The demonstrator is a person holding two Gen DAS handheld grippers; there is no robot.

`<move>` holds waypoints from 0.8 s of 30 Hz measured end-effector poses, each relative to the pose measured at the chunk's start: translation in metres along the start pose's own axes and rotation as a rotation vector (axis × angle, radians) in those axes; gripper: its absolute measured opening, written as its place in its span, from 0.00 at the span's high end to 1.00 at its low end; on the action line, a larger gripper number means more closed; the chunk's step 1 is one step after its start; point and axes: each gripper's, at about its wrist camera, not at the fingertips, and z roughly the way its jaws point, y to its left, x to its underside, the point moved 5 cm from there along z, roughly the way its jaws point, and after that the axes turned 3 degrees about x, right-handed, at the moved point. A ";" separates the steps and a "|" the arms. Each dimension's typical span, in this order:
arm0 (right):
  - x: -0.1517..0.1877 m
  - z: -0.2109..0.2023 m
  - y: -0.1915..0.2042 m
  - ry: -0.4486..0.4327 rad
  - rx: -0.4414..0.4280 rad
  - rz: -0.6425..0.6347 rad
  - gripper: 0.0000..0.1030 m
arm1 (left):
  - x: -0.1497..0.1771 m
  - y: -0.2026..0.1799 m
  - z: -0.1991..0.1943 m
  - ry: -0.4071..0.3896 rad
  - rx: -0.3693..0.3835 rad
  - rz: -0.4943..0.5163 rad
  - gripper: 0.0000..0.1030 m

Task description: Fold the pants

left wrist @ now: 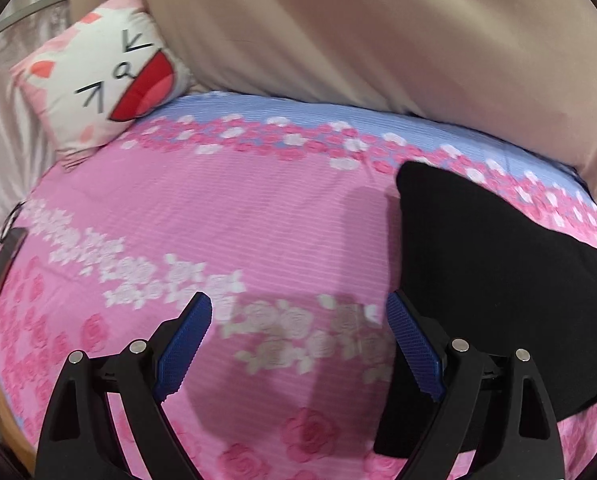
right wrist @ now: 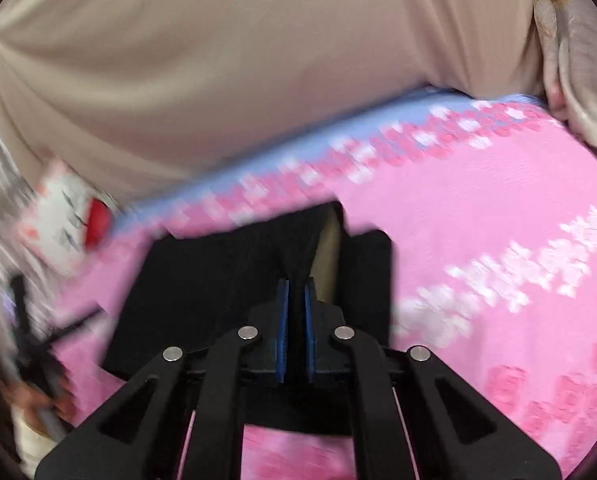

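The black pants [left wrist: 494, 264] lie on a pink floral bedsheet [left wrist: 258, 220], at the right of the left wrist view. My left gripper [left wrist: 298, 312] is open and empty, with its right finger beside the pants' left edge. In the blurred right wrist view, my right gripper [right wrist: 296, 292] is shut on a fold of the black pants [right wrist: 218, 280] and holds it a little above the sheet [right wrist: 478, 208].
A white and pink cartoon-face pillow [left wrist: 98, 84] leans at the back left; it also shows in the right wrist view [right wrist: 64, 216]. Beige curtain fabric [left wrist: 378, 32] hangs behind the bed. A dark flat object [left wrist: 2, 264] lies at the bed's left edge.
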 end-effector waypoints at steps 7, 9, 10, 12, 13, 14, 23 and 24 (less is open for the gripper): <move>0.004 -0.011 0.003 -0.020 -0.040 0.039 0.30 | 0.006 -0.011 0.006 0.013 0.047 0.049 0.16; 0.004 0.000 0.008 0.014 -0.056 0.018 0.31 | 0.007 -0.011 0.008 0.020 0.051 0.044 0.16; 0.003 0.010 0.012 0.028 -0.071 0.010 0.40 | 0.008 -0.011 0.010 0.024 0.051 0.040 0.16; 0.004 0.018 0.019 0.048 -0.093 -0.007 0.52 | 0.010 -0.011 0.011 0.032 0.047 0.033 0.16; 0.003 0.019 0.023 0.035 -0.069 -0.033 0.52 | 0.011 -0.010 0.010 0.033 0.042 0.034 0.16; 0.000 0.023 0.026 0.037 -0.054 -0.057 0.52 | 0.012 -0.010 0.009 0.033 0.038 0.037 0.16; -0.001 0.039 0.030 0.101 -0.154 -0.021 0.73 | 0.013 -0.014 0.011 0.034 0.022 0.042 0.16; -0.003 0.035 0.031 0.096 -0.168 -0.022 0.78 | 0.012 -0.016 0.012 0.035 0.014 0.046 0.16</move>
